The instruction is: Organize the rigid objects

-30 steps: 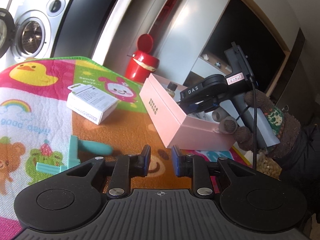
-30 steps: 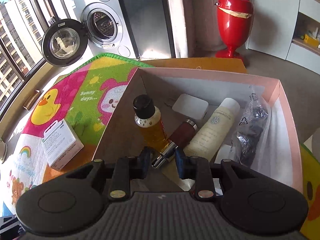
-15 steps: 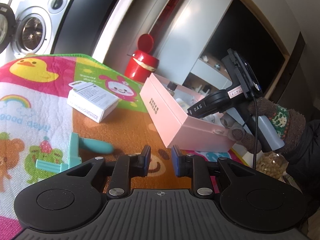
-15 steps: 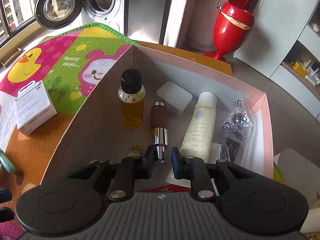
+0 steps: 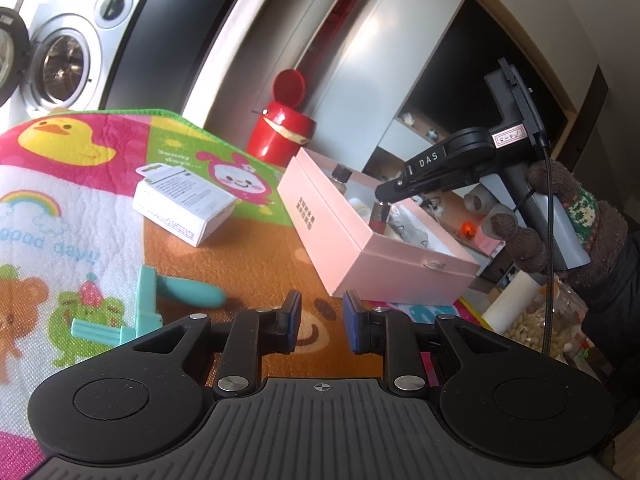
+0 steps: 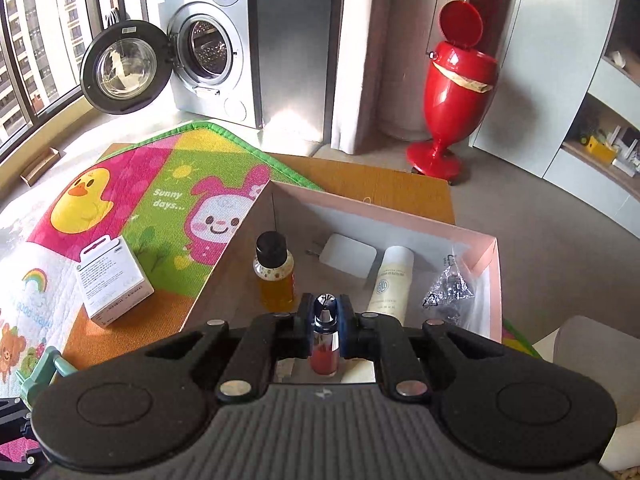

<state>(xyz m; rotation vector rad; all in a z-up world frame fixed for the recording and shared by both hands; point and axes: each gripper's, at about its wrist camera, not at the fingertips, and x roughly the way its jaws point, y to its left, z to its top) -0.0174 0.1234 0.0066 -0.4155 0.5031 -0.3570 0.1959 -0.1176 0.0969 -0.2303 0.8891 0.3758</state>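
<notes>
So the right gripper point(image 6: 325, 320) is clamped tight on a small red-and-chrome tube point(image 6: 325, 346), chrome tip poking up between the pads, low centre of the right wrist view. Its jaws have just been closing, with that tube between them. In the left wrist view you can see it held just above the open pink box point(image 5: 404, 264), right of centre, with a gloved hand point(image 5: 560, 220) on the handle at the far right.

Inside the box there's an amber bottle point(image 6: 274, 276) with a black cap standing upright, a white tube point(image 6: 390, 280) lying down, a flat white case point(image 6: 349, 256) and a crinkly plastic bag point(image 6: 450, 292).

The left gripper point(image 5: 322, 320) sits bottom centre of its view, jaws nearly shut with nothing in them, over the colourful mat point(image 5: 60, 200). On the mat, left side: a white carton point(image 5: 184, 204) and a teal tool point(image 5: 160, 300).
</notes>
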